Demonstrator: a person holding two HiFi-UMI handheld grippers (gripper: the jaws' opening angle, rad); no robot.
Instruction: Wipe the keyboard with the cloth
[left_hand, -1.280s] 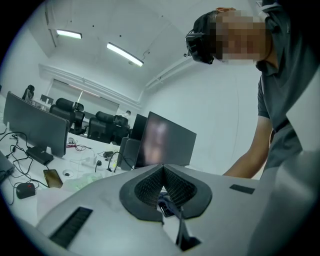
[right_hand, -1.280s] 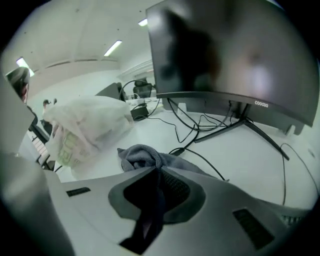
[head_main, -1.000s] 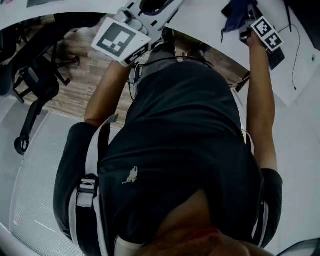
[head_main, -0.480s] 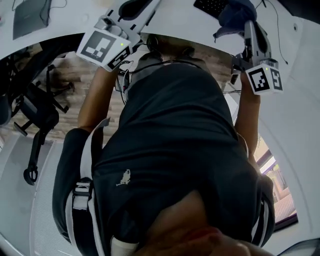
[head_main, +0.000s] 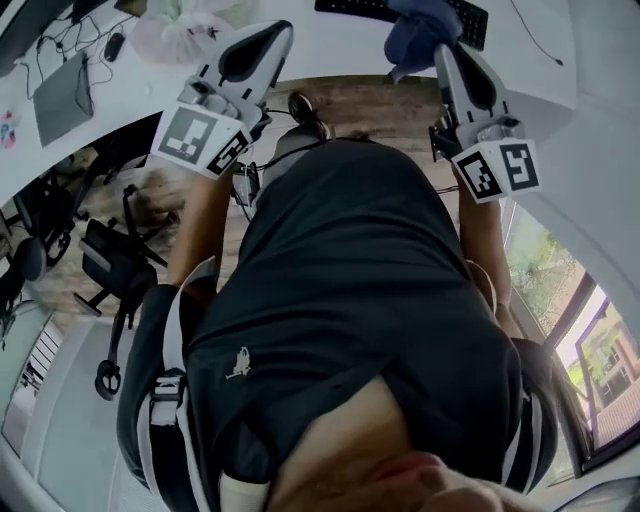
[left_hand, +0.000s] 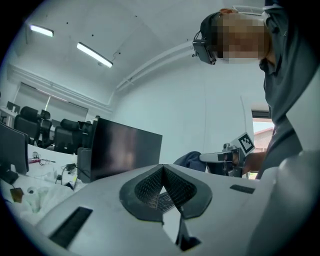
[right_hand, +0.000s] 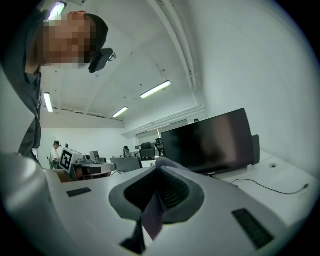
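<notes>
In the head view the black keyboard (head_main: 470, 18) lies on the white desk (head_main: 330, 45) at the top edge. My right gripper (head_main: 443, 52) is held just short of it, shut on a dark blue cloth (head_main: 418, 30) that bunches over its tips. The right gripper view shows a strip of cloth (right_hand: 154, 215) pinched between the jaws. My left gripper (head_main: 280, 30) hovers at the desk's edge to the left, shut with nothing in it; in its own view the jaws meet at the tip (left_hand: 162, 169). That view also shows the right gripper (left_hand: 220, 157) and the cloth (left_hand: 189, 160).
A dark monitor (left_hand: 125, 150) stands on the desk behind the keyboard, seen too in the right gripper view (right_hand: 210, 142). A laptop (head_main: 62, 95), cables and a plastic bag (head_main: 175, 30) lie at the far left. Office chairs (head_main: 115, 265) stand on the floor below the desk.
The head view has swung, so the desk and keyboard now sit at the top edge. Both grippers have drawn back toward the person's body. The right one still holds the cloth.
</notes>
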